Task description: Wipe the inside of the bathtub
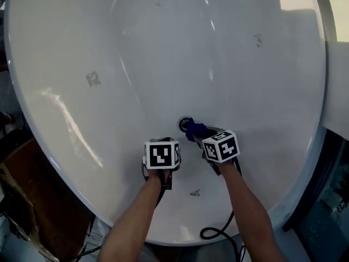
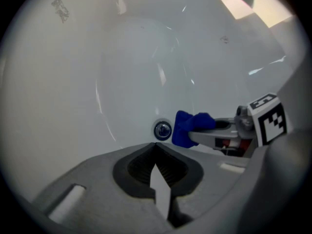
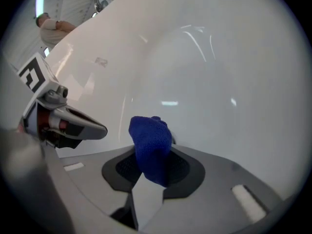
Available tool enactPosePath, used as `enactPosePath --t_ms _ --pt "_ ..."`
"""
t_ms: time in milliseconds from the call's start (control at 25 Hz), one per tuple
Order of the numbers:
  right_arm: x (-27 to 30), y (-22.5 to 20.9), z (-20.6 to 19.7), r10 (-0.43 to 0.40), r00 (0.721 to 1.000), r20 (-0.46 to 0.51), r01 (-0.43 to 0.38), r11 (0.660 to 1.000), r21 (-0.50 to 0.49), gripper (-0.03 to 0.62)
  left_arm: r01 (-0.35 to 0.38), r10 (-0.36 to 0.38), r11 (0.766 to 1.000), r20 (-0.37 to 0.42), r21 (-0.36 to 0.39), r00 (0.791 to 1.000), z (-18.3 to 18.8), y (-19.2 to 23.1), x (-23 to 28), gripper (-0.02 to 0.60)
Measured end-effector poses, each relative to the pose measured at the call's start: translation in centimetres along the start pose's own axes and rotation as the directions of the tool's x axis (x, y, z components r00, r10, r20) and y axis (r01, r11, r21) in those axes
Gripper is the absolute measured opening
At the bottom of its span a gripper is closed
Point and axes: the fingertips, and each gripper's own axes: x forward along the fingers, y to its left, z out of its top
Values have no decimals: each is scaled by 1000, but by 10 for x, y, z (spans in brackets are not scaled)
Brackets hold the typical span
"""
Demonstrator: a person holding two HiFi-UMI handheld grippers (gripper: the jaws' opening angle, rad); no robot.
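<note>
Head view: glossy white bathtub (image 1: 163,64), faint smudges (image 1: 94,79).

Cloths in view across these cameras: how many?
1. A blue cloth is clamped in the jaws of the right gripper, beside the drain in the bathtub. The left gripper is shut, empty. No other shows.

The blue cloth (image 1: 195,130) partly hides the drain (image 1: 184,124).

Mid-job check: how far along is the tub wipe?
Done: no wiped patch can be told apart. Grey smudges show on the wall of the white oval bathtub. In hand: the right gripper is shut on a bunched blue cloth beside the round metal drain. The left gripper is shut and empty. Left: probably most of the inside, judging by those marks.
</note>
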Motion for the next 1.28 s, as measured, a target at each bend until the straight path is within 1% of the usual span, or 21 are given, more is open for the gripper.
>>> enactPosePath --t_ms 80,160,280,440,560,600,640,720,760,800,840,960,1040,1200,1280 --pt "-15 -4 28 -19 999 41 20 999 -39 100 -11 11 1000 19 7 1000 10 2 -7 2" --pt "-27 -11 58 -36 996 85 42 997 -66 100 -11 11 1000 44 2 999 28 3 -11 2" --pt "-35 -19 109 -57 988 145 72 993 -98 100 -9 9 1000 90 6 996 71 8 -20 2" --pt "-36 -35 169 -91 980 177 119 980 -158 101 12 -17 999 157 31 987 135 5 -25 2" --pt "-27 -53 219 -129 971 203 171 963 -208 101 30 -43 997 197 65 979 181 5 -20 2" --pt "-21 -62 233 -157 968 196 203 949 -241 101 40 -56 996 209 83 976 193 5 -17 2" --pt "-14 -73 244 -202 963 176 247 923 -295 101 54 -75 993 219 102 973 203 3 -10 2" --pt "-2 -99 258 -305 943 131 332 842 -426 101 81 -106 990 222 119 969 212 1 9 2" --pt "4 -111 268 -341 932 124 358 807 -469 101 87 -112 989 222 118 969 217 1 18 2" --pt "7 -121 280 -362 923 131 377 788 -486 101 88 -112 990 228 114 967 223 4 27 2" --pt "10 -128 292 -372 917 145 393 783 -482 101 87 -111 990 238 111 965 230 7 34 2" --pt "17 -144 314 -381 909 171 416 791 -448 101 89 -114 990 239 112 964 233 13 56 2" --pt "21 -155 318 -388 905 171 423 796 -432 101 85 -111 989 232 118 966 228 13 67 2" --pt "23 -165 317 -377 908 183 420 818 -392 100 89 -104 993 217 75 971 214 17 79 2" --pt "24 -164 316 -373 907 197 422 823 -381 98 87 -100 994 206 72 973 206 18 82 2"
